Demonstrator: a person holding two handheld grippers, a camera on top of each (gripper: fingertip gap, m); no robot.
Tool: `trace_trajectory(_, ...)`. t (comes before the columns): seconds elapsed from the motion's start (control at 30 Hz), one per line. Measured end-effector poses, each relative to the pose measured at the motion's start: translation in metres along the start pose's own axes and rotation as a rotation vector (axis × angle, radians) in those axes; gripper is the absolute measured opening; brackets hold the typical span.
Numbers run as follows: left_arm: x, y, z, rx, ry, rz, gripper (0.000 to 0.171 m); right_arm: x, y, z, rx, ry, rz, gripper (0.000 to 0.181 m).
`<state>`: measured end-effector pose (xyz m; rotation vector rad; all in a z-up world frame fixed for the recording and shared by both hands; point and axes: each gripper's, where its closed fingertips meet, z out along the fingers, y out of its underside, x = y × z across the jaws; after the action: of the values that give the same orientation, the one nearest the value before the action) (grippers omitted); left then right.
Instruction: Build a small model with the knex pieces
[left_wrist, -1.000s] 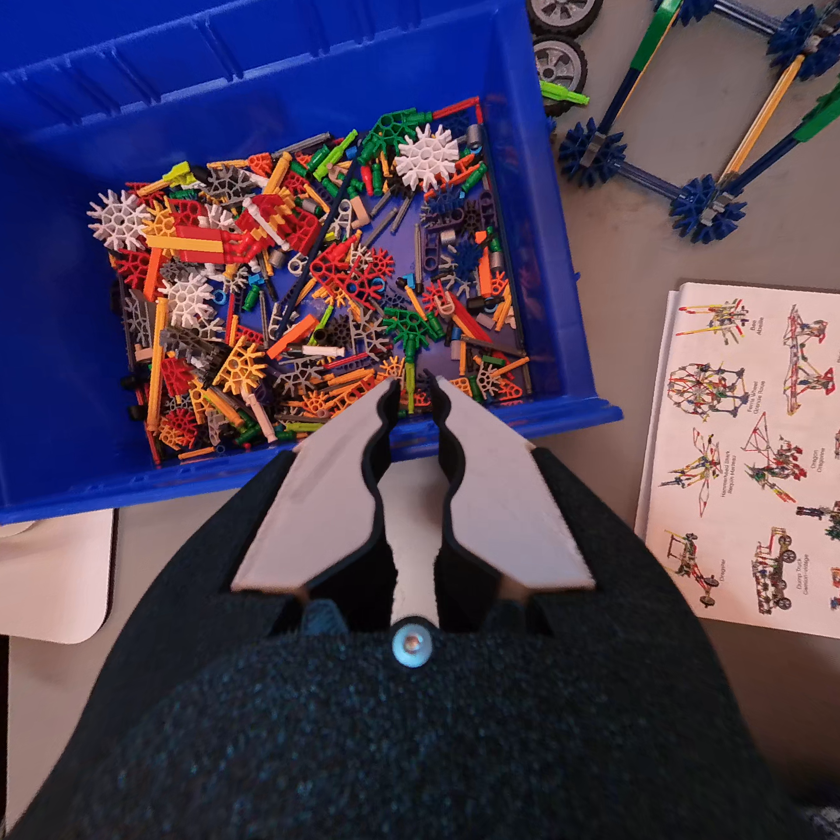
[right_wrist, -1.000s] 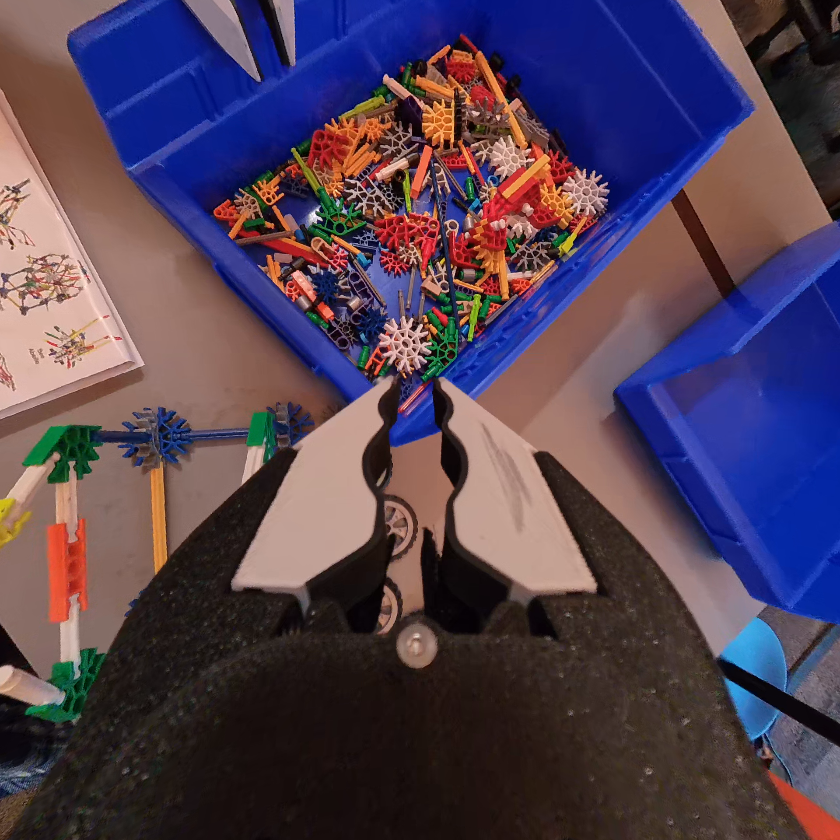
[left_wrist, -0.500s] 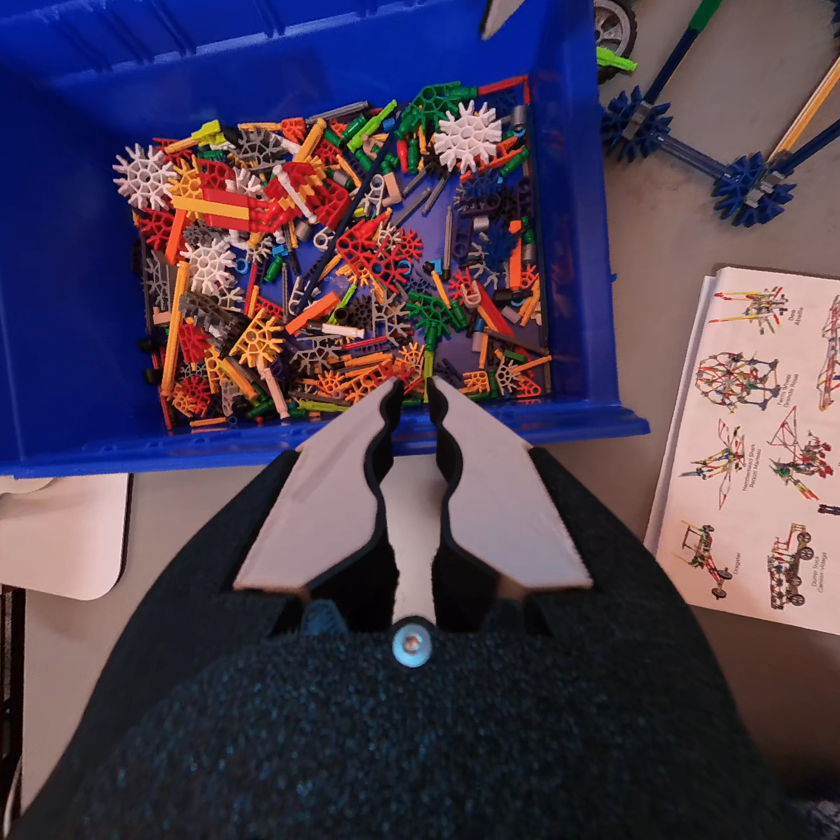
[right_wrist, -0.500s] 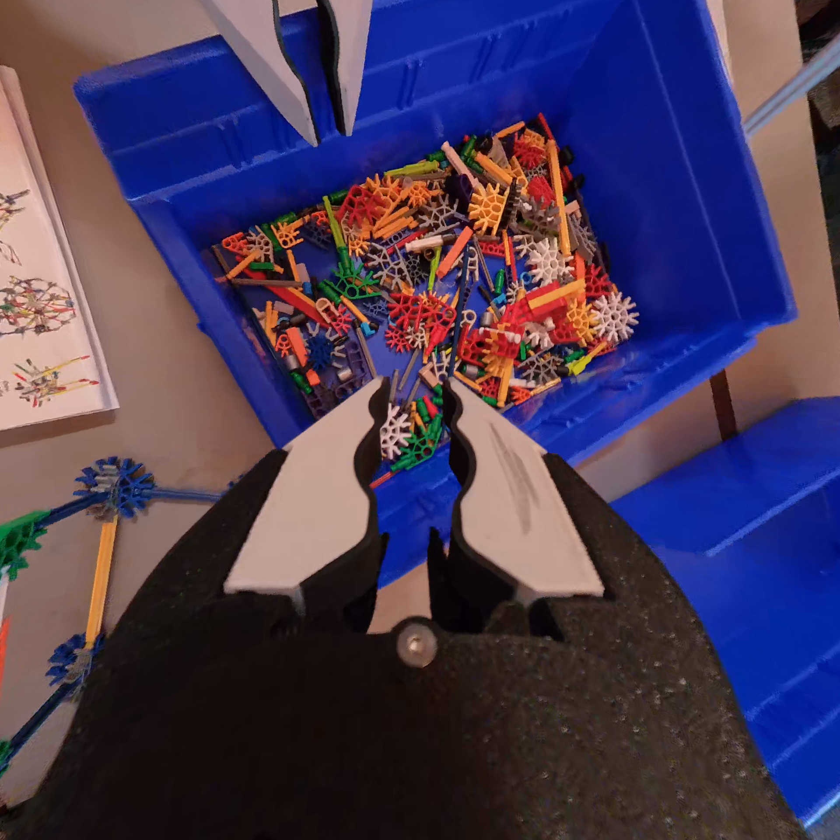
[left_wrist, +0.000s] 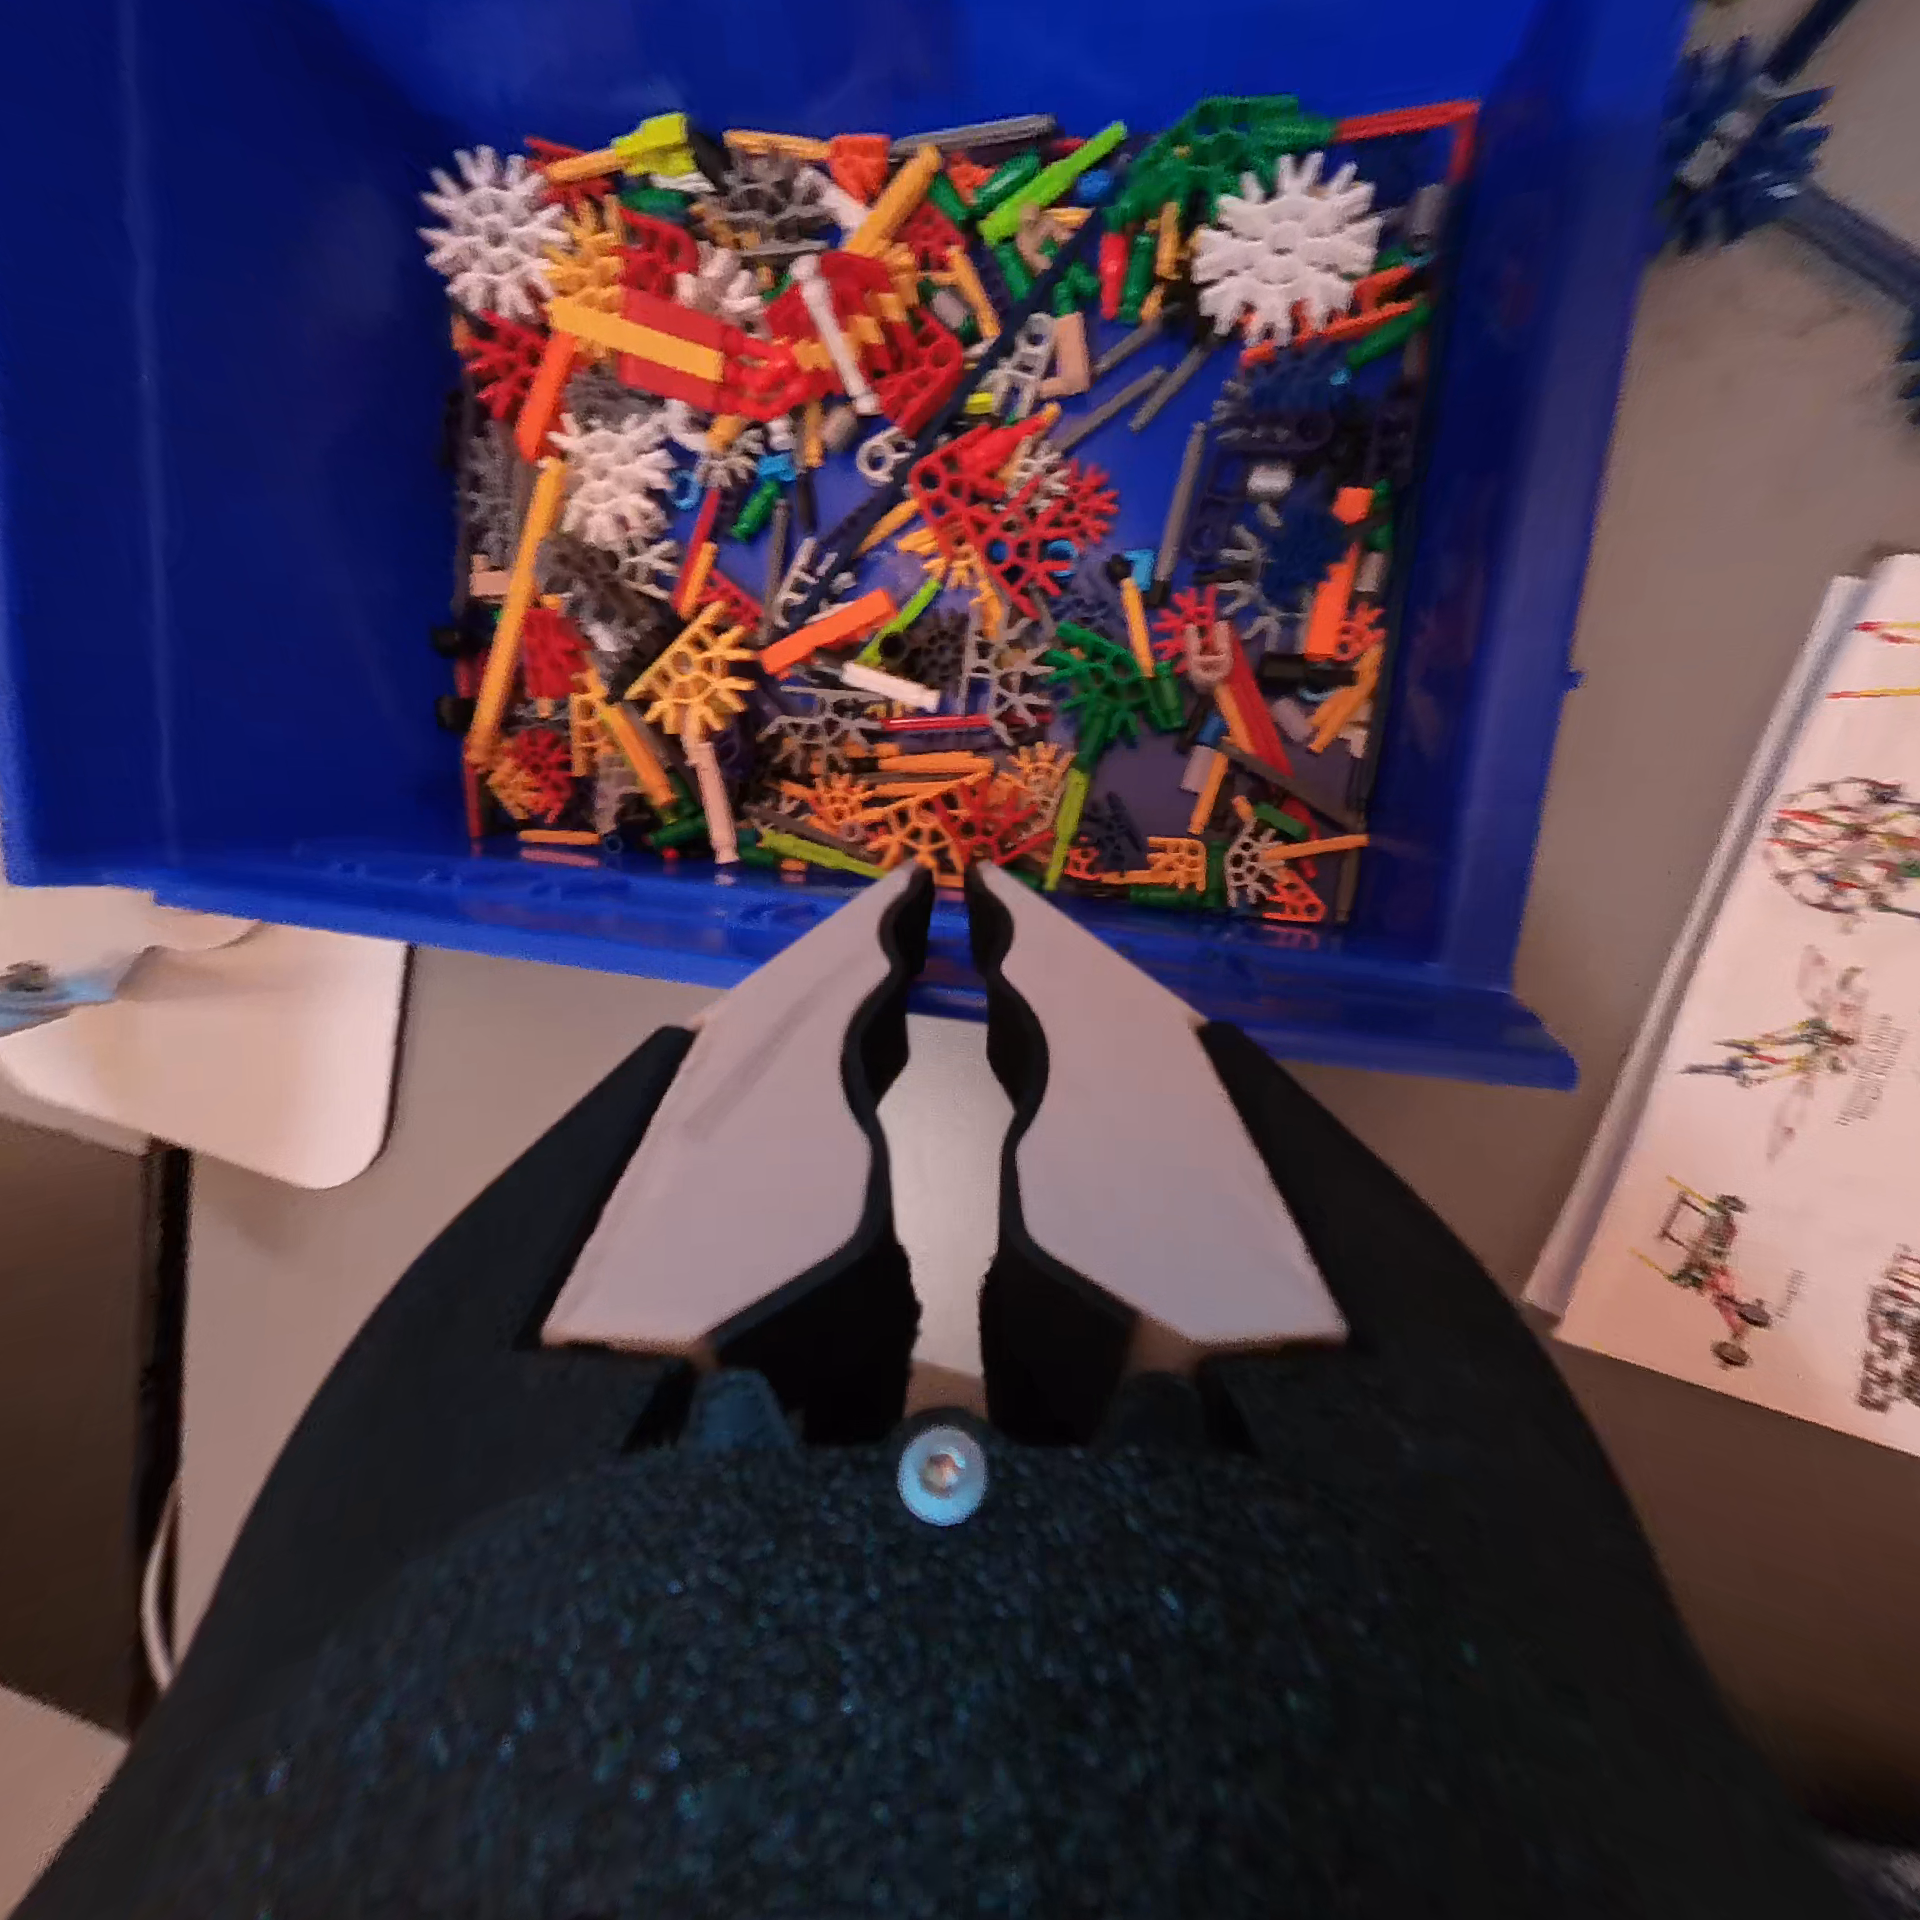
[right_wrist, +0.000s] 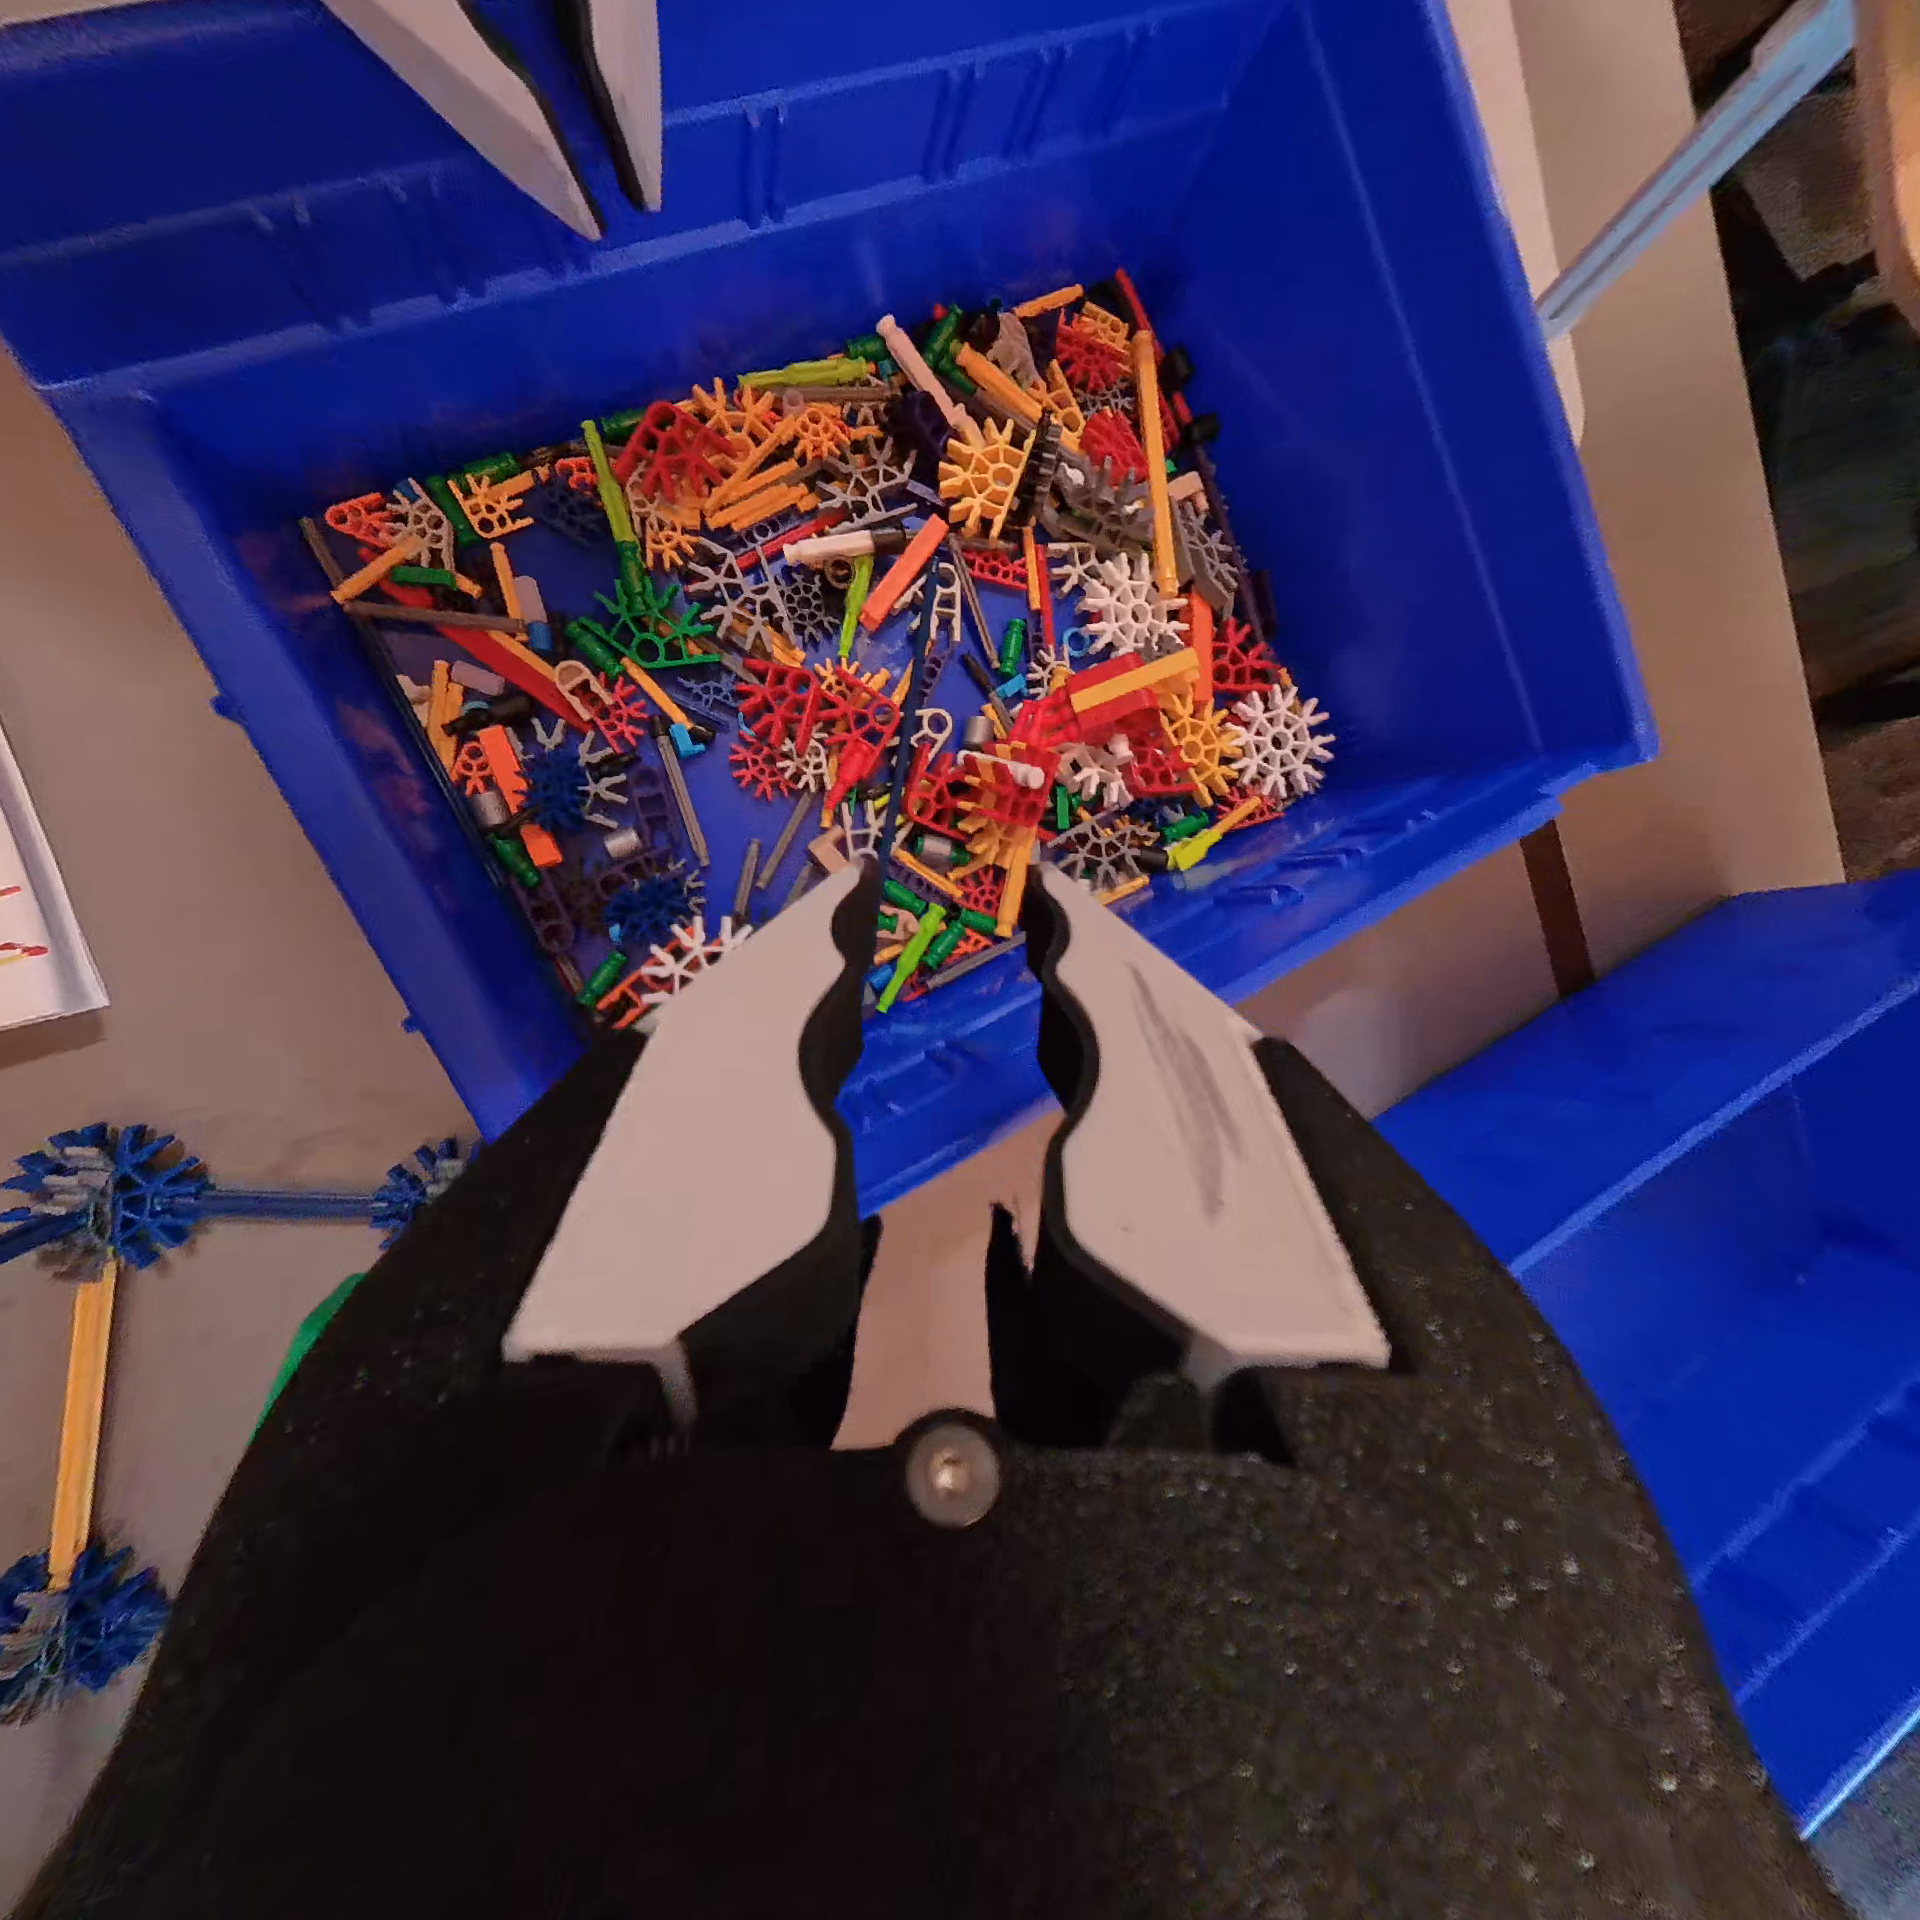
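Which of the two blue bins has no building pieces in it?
The second blue bin, at the right edge of the right wrist view, shows only bare blue plastic. The big blue bin beside it holds the colourful pieces.

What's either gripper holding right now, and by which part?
Nothing. The left gripper is nearly closed and empty at the blue plastic bin's near rim; the right gripper is open over the loose construction-toy pieces.
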<state>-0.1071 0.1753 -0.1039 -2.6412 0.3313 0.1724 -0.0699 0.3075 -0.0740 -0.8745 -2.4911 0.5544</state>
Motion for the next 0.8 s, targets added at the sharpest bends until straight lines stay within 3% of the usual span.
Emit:
trace_trajectory(0.37,-0.017,-0.042,-0.005,0.123,-0.078,0.032,0.014,0.011,0.023,-0.043,0.067,0.099,0.071,0.027)
trace_trajectory(0.57,-0.008,-0.07,0.015,0.108,-0.045,0.102,0.015,0.013,0.069,-0.072,0.079,0.171,0.177,0.027)
trace_trajectory(0.8,-0.001,-0.107,0.048,0.037,0.042,0.24,0.015,0.018,0.103,-0.097,0.22,0.212,0.369,0.027)
